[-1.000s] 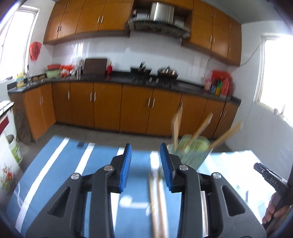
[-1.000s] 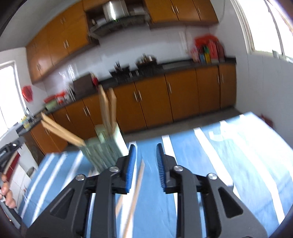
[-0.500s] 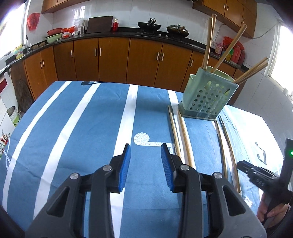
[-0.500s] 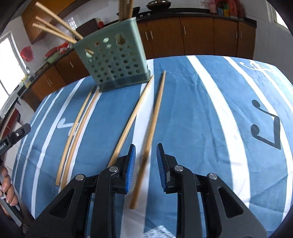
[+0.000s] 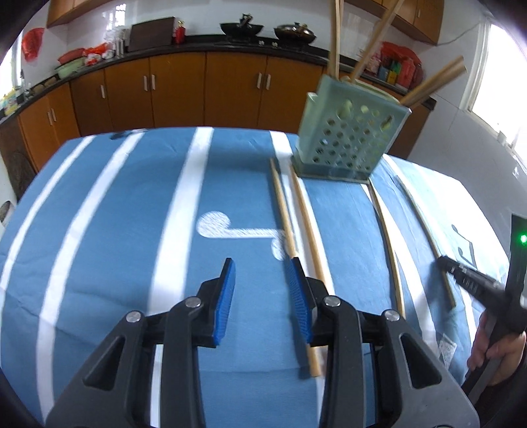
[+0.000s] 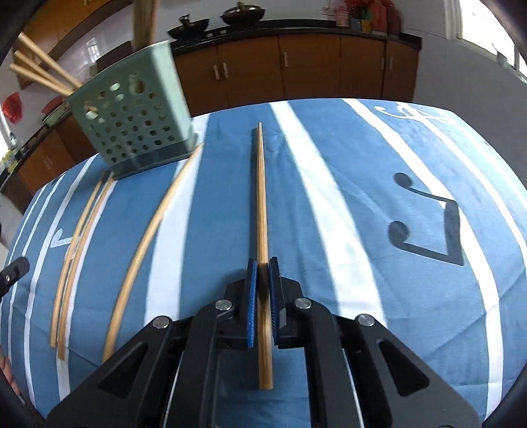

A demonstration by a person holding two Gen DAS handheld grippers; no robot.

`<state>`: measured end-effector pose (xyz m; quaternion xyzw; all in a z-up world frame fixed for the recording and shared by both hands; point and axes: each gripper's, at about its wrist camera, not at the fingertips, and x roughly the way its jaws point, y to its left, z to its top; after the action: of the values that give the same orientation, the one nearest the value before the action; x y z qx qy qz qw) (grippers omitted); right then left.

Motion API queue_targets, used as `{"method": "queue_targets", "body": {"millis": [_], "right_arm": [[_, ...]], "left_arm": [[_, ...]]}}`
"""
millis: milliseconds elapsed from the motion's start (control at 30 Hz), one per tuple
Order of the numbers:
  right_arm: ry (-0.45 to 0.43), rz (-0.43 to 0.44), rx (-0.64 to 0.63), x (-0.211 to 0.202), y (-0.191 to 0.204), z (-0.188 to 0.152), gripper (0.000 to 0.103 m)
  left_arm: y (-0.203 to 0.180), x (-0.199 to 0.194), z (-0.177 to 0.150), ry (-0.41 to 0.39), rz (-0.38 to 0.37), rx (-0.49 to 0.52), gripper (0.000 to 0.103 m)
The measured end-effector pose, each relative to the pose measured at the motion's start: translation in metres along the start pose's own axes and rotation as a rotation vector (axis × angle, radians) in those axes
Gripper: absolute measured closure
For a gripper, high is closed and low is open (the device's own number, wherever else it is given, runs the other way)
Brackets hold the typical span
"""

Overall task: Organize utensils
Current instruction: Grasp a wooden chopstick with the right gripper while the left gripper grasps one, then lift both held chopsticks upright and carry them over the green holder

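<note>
Pickup step: right gripper (image 6: 261, 263) clamps pale wooden chopstick (image 6: 262, 210); left gripper (image 5: 262, 268) narrow, empty. Next: lift toward perforated green plastic holder (image 6: 131, 121), eleven o'clock.

A blue cloth (image 5: 108, 230) with white stripes and music notes covers the bench. Behind it, orange-brown cabinets (image 5: 178, 89) run under a dark counter carrying two woks (image 5: 242, 28), a cutting board (image 5: 151, 29) and red bags (image 5: 400, 62).

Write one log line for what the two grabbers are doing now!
right gripper: just closed on chopstick | left gripper: open, empty | holder: upright
</note>
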<state>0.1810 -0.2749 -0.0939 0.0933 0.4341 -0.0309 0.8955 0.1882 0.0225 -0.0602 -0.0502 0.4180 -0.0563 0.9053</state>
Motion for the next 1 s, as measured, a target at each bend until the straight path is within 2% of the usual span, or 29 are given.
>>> {"method": "queue_targets", "body": {"millis": [133,433,633,833,1000], "right_arm": [[0.0,-0.022,0.044,-0.001,-0.021,0.003,0.095],[-0.005,-0.027,0.019,-0.002,-0.018,0.002,0.095],[-0.005,-0.026,0.015,-0.001,-0.018,0.002,0.095],[0.0,-0.009,-0.008,0.0,-0.014,0.003,0.095],[0.006,0.023,-0.044,0.004,-0.003,0.006,0.095]], "left_arm": [[-0.011,0.013,-0.005,0.035,-0.014,0.023,0.069],[-0.025,0.036,-0.013,0.09,-0.003,0.044,0.074],[-0.033,0.041,-0.011,0.075,0.063,0.071,0.093],[-0.02,0.043,-0.005,0.062,0.116,0.042,0.095],[0.018,0.043,0.004,0.059,0.178,-0.017,0.095]]}}
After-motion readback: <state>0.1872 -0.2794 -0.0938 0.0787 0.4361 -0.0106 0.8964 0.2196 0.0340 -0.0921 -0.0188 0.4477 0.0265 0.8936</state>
